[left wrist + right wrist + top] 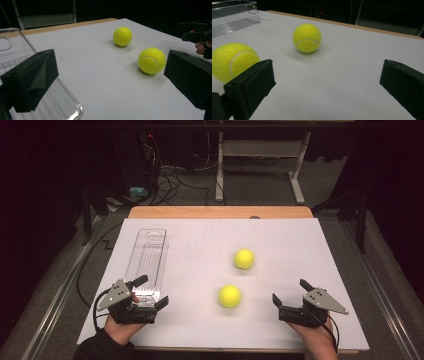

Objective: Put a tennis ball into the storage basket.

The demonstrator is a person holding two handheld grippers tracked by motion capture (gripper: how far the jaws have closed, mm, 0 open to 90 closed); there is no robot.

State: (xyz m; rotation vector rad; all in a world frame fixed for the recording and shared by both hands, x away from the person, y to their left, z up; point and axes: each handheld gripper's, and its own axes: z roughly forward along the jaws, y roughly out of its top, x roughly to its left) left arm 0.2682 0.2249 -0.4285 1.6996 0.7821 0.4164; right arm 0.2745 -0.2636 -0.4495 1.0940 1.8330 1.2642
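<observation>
both claws gape wide and hold nothing: the start, i'd judge, before any grab. the near ball lies just left of the right claw, so reach left and close. the left claw straddles the clear tray end (the high view shows its full length).

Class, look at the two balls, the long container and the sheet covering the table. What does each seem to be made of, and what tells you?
Two balls: yellow-green fuzzy felt with a pale curved seam, likely tennis balls. Long container: clear, glossy, probably hard plastic; the surface shows through its ribbed base. Sheet: matt white, maybe paper or card, over a wooden-looking table edge.
</observation>
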